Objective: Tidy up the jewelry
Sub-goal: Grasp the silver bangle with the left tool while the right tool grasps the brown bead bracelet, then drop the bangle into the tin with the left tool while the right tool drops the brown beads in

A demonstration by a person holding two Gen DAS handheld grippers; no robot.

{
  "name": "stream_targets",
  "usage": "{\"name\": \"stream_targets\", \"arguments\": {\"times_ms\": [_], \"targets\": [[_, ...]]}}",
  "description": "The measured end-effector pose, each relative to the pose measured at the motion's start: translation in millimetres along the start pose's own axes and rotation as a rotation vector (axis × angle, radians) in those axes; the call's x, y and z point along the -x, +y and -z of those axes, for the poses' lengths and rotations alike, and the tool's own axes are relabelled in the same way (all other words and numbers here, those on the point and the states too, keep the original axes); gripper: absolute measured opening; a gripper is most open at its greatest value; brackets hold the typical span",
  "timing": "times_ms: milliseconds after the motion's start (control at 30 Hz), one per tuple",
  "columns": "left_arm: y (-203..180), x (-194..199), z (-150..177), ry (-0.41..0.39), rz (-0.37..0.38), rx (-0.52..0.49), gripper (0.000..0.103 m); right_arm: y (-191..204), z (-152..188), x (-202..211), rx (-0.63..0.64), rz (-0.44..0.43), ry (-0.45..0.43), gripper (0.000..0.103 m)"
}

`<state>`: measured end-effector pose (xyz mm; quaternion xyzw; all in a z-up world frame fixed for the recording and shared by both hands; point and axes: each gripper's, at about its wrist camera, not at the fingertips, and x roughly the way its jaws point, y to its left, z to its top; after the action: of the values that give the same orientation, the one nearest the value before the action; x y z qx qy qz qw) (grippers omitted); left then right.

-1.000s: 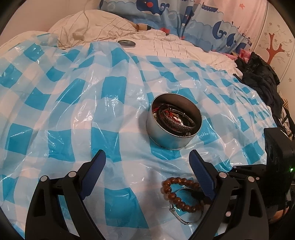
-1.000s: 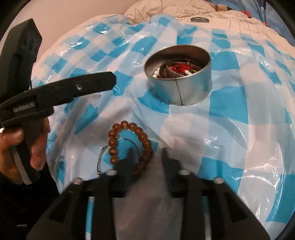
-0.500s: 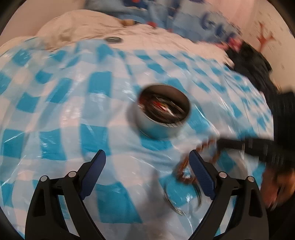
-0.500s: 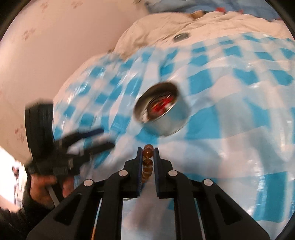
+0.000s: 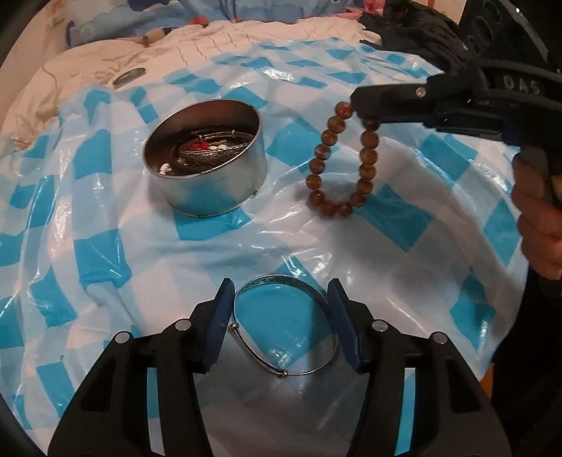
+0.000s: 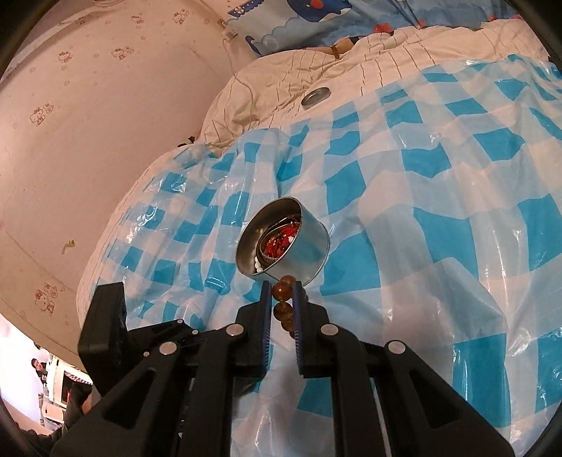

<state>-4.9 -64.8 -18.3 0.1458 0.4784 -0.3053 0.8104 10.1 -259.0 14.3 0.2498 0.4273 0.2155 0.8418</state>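
In the left wrist view our left tool (image 5: 281,316) points down at the bed, and its jaws are closing around the bangle (image 5: 284,327). The bangle lies flat on the sheet (image 5: 105,246), its oval running from the blue pads back toward the tool's body. The pads (image 5: 223,316) stand at its two sides; we cannot tell whether they press on it yet. Farther off and to the left stands the tin (image 5: 210,168), upright and open, with a silver bangle, red bits and white beads inside. To its right our right tool (image 5: 365,109) comes in level from the right edge, clamped on the top of the bead bracelet (image 5: 342,165). The bracelet hangs straight down as a long loop, its lowest beads just above the sheet and clear of the tin. A hand (image 5: 541,225) grips that tool's handle. A small round lid (image 5: 129,76) lies on the quilt (image 5: 87,70) beyond, and dark clothes (image 5: 421,31) are heaped at the top right.

In the right wrist view the right tool (image 6: 282,309) is closed on the bracelet (image 6: 282,298), whose beads run in a line between the pads. The tin (image 6: 284,242) sits just past the tips, its mouth tilted left in this view. The left tool's body (image 6: 105,327) shows at lower left. The lid (image 6: 316,95) rests on the quilt (image 6: 281,81) near the wall (image 6: 87,105).
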Motion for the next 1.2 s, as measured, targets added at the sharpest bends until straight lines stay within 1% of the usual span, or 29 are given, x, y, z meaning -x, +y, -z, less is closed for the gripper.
{"name": "stream_targets", "arguments": {"times_ms": [33, 67, 200, 267, 333, 367, 400, 433, 467, 500, 533, 567, 600, 633, 667, 700, 733, 833, 933, 1033, 1100, 1200], "targets": [[2, 1, -1, 0.001, -0.024, 0.001, 0.005, 1, 0, -1, 0.003, -0.001, 0.001, 0.012], [5, 4, 0, -0.007, -0.016, 0.013, 0.000, 2, 0, -1, 0.005, -0.003, -0.001, 0.012], [18, 16, -4, -0.049, -0.013, 0.055, 0.000, 4, 0, -1, 0.012, -0.008, -0.004, 0.012], [23, 20, -6, -0.059, -0.013, 0.070, 0.000, 4, 0, -1, 0.016, -0.006, -0.003, 0.012], [26, 18, -8, -0.054, 0.009, 0.083, 0.000, 4, 0, -1, 0.014, -0.008, -0.004, 0.012], [27, 15, -8, -0.052, 0.024, 0.088, 0.005, 5, 0, -2, 0.014, -0.008, -0.003, 0.012], [25, 14, -8, -0.051, 0.031, 0.087, 0.013, 5, 0, -2, 0.015, -0.008, -0.003, 0.012], [23, 11, -9, -0.050, 0.040, 0.083, 0.042, 5, 0, -2, 0.015, -0.008, -0.003, 0.012], [19, 7, -11, -0.065, 0.041, 0.077, 0.064, 5, 0, -2, 0.016, -0.010, -0.002, 0.012], [16, 7, -11, -0.085, 0.040, 0.072, 0.066, 5, 0, -2, 0.018, -0.011, -0.001, 0.012], [12, 6, -11, -0.094, 0.042, 0.066, 0.066, 6, 0, -1, 0.020, -0.012, -0.001, 0.012], [9, 0, -12, -0.076, 0.042, 0.059, 0.066, 6, 0, -1, 0.021, -0.012, -0.001, 0.012], [6, -5, -13, -0.060, 0.027, 0.051, 0.065, 6, 0, -1, 0.022, -0.013, -0.001, 0.012], [4, -9, -13, -0.046, 0.008, 0.048, 0.047, 5, 0, 0, 0.022, -0.014, -0.002, 0.012], [4, -17, -13, -0.006, -0.005, 0.040, 0.012, 6, 0, 0, 0.022, -0.014, -0.003, 0.012], [3, -20, -13, 0.010, -0.015, 0.032, 0.005, 6, 0, 0, 0.023, -0.013, -0.002, 0.012], [3, -20, -13, 0.009, -0.019, 0.033, 0.002, 6, 0, 1, 0.025, -0.013, -0.003, 0.012], [1, -12, -15, -0.005, -0.018, 0.021, 0.002, 7, -1, 2, 0.027, -0.016, -0.008, 0.012], [4, 3, -20, -0.042, -0.007, 0.030, 0.001, 7, -2, 4, 0.024, -0.023, -0.019, 0.012], [18, 24, -30, -0.109, 0.007, 0.077, 0.002, 9, -3, 10, 0.028, -0.039, -0.049, 0.012], [33, 38, -41, -0.160, -0.004, 0.116, 0.002, 11, -5, 14, 0.033, -0.057, -0.077, 0.012], [51, 44, -53, -0.205, -0.027, 0.177, 0.002, 15, -7, 18, 0.047, -0.071, -0.101, 0.012]]}}
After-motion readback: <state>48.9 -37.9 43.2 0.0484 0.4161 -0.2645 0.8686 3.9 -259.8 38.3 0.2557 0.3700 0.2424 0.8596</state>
